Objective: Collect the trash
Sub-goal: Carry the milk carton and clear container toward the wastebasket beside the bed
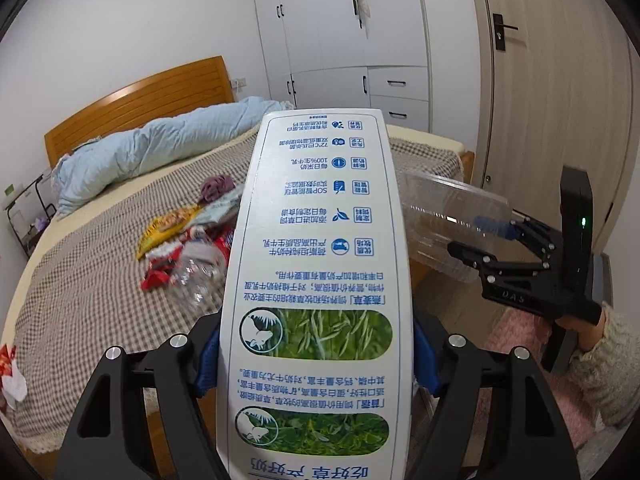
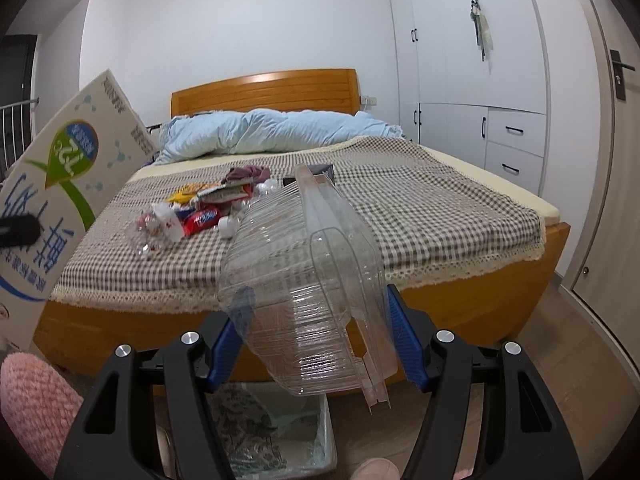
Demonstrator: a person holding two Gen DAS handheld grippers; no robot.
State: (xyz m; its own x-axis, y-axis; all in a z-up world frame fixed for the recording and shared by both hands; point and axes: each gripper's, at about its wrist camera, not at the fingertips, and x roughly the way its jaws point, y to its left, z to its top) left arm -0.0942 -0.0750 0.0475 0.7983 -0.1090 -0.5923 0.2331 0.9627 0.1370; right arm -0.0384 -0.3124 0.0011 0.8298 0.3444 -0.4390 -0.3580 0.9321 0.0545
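- Right wrist view: a bedroom, with a checked bedspread (image 2: 420,208) on a wooden bed (image 2: 480,312) beside white wardrobes (image 2: 460,60).
- Wrappers and a crushed bottle, the trash pile (image 2: 192,216), lie mid-bed.
- Right gripper (image 2: 316,340) clamps a clear plastic container (image 2: 304,280) above a lined bin (image 2: 280,432).
- Left gripper (image 1: 316,356) grips a milk carton (image 1: 320,280).

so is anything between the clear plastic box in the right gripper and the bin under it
Nothing visible. The clear plastic box, clamped in the right gripper, hangs above the lined bin on the floor, with only open air between them.
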